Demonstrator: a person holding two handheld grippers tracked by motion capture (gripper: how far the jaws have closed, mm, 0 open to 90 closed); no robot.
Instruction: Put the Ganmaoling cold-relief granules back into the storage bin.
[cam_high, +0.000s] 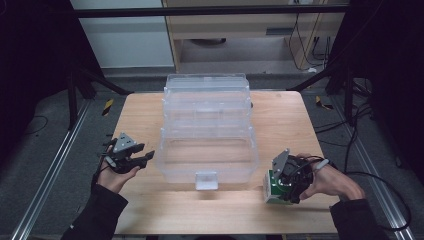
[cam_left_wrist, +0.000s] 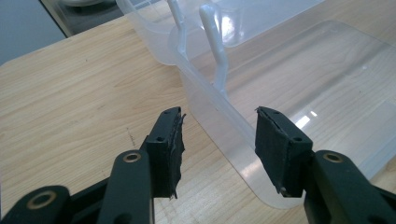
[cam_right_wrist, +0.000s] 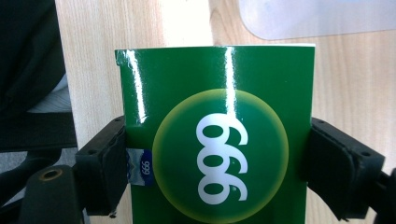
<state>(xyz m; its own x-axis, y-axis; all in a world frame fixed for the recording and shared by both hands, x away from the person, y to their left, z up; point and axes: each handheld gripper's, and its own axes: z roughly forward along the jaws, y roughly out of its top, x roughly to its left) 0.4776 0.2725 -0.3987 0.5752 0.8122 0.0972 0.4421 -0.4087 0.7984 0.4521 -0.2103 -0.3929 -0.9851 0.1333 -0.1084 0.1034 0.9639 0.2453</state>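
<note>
Right gripper (cam_high: 278, 186) clamps green box (cam_right_wrist: 219, 140) between its jaws; left gripper (cam_left_wrist: 217, 140) gapes empty, clear plastic bin (cam_left_wrist: 299, 88) wall just ahead.

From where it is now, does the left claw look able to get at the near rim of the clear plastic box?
Probably yes: the left claw is open, holding nothing, with the box rim right before its jaws.
</note>
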